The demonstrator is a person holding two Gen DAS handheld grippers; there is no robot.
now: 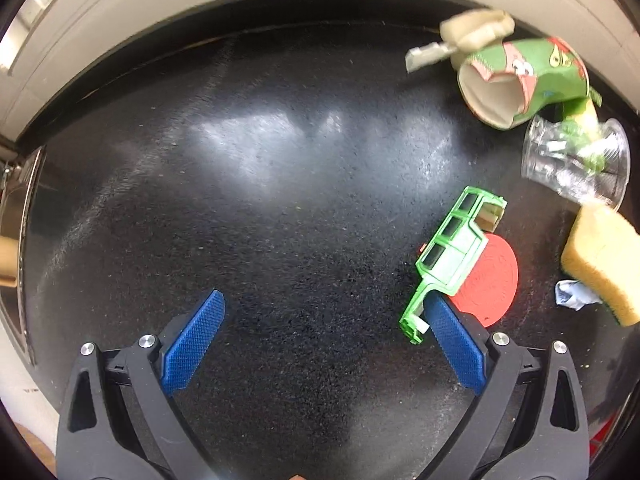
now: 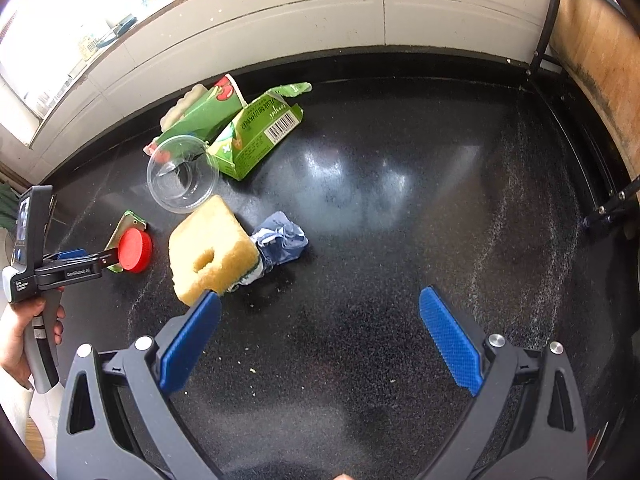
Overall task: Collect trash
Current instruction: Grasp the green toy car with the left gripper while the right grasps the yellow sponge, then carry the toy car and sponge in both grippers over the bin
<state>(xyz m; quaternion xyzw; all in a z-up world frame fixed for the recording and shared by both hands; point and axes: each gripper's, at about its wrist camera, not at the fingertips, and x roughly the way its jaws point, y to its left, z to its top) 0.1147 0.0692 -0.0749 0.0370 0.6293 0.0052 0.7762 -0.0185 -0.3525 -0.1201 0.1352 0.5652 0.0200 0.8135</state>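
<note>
Trash lies on a black speckled counter (image 1: 280, 200). A green plastic frame (image 1: 452, 256) leans over a red lid (image 1: 490, 280). My left gripper (image 1: 324, 308) is open and empty, and its right finger (image 1: 448, 328) sits against the frame's near end. Further right are a torn green carton (image 1: 520, 76), a clear plastic cup (image 1: 576, 160), a yellow sponge (image 1: 604, 256) and a crumpled blue wrapper (image 1: 572, 294). My right gripper (image 2: 320, 304) is open and empty, its left fingertip (image 2: 208, 308) next to the sponge (image 2: 212, 252). The wrapper (image 2: 280, 240) is partly tucked behind the sponge.
A white tiled wall (image 2: 280, 32) backs the counter. A wooden board in a black metal rack (image 2: 592, 60) stands at the right edge. A hand (image 2: 20, 340) holds the left gripper (image 2: 108, 258) by the red lid (image 2: 136, 250). A metal sink rim (image 1: 20, 208) is far left.
</note>
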